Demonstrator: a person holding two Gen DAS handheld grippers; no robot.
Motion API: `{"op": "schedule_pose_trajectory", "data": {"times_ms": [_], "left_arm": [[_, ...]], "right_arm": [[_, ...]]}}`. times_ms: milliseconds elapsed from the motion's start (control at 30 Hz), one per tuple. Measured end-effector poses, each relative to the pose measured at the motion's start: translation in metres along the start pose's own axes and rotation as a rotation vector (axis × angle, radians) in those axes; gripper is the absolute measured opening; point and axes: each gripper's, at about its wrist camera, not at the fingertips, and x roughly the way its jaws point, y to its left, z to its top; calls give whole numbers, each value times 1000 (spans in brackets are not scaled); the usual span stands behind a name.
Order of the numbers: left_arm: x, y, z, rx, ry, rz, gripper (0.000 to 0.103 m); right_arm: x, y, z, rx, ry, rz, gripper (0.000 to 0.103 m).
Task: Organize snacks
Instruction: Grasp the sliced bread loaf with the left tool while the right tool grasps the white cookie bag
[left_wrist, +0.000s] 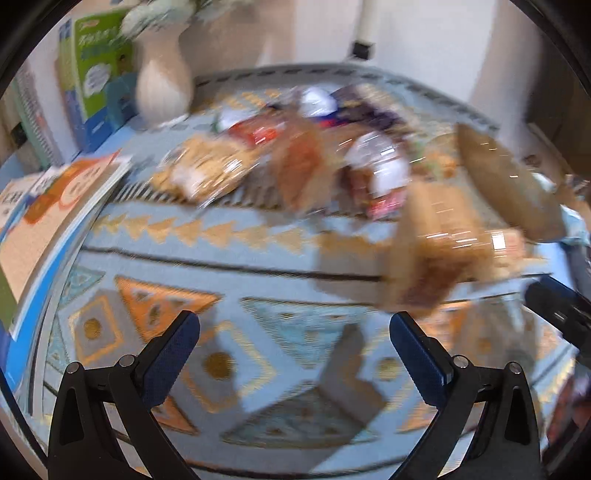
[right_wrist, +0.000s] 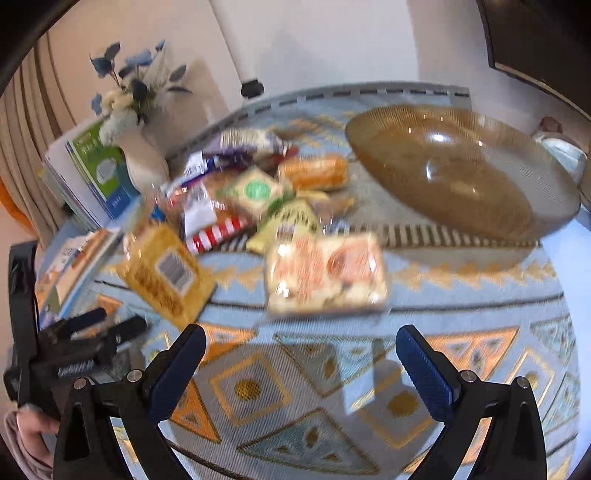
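Several wrapped snacks (right_wrist: 258, 192) lie in a loose pile on the patterned tablecloth (right_wrist: 332, 369). Nearest my right gripper (right_wrist: 301, 338) is a clear pack of pale pastries (right_wrist: 325, 275), with a yellow packet (right_wrist: 166, 275) to its left. An amber glass bowl (right_wrist: 461, 166) stands at the back right, with nothing in it. My right gripper is open above the cloth, just short of the pastry pack. In the blurred left wrist view my left gripper (left_wrist: 295, 325) is open over the cloth, and the snacks (left_wrist: 295, 155) lie beyond it, a brown packet (left_wrist: 443, 251) closest. The left gripper (right_wrist: 110, 325) also shows at the lower left of the right wrist view.
A cream vase (right_wrist: 140, 162) with blue and white flowers stands at the back left beside upright books (right_wrist: 96, 173). More books (left_wrist: 55, 206) lie flat along the left edge. The right gripper's body (left_wrist: 561, 314) shows at the right. A hand (right_wrist: 33, 428) holds the left gripper.
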Motion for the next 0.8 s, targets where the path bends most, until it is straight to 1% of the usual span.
{"op": "schedule_pose_trajectory", "data": {"times_ms": [67,133,167,300,367,433,467,500,567,600,633,667,700,767,800], "left_arm": [[-10,-19,5,62,-40,0,102],[-10,-33,10,110,-57,9,102],[-10,-37,12,120,-57,6,102],[8,-51,19,142,-24,-20,102],[18,-58,20,157,-15,-29,102],[26,-63,20,167,-17,-15,91],[26,-64,17,168,-19,-15,88],[30,-65,17,168,-15,-21,83],[41,-68,15,158,10,-38,82],[40,-69,15,157,5,-28,79],[37,-68,16,144,-12,-57,78],[36,-66,16,134,-11,-78,78],[38,-64,17,117,-4,-90,78],[39,-63,17,110,-5,-85,75],[38,-65,17,119,-9,-75,69]], "right_arm": [[1,-4,8,-13,-11,-23,103],[8,-11,14,-6,-7,-1,103],[12,-12,15,-7,-3,3,103],[38,-15,19,-22,37,-44,103],[46,-23,19,10,50,-22,103],[53,-31,15,40,55,-8,103],[53,-31,14,36,38,-7,103],[51,-31,14,39,37,-7,103],[49,-30,13,36,38,-10,103],[48,-30,13,37,39,-9,103],[46,-30,13,39,38,-8,103],[47,-29,13,36,39,-11,103],[47,-27,12,29,43,-20,103],[51,-22,14,3,56,-54,103],[52,-21,15,1,59,-60,103]]}}
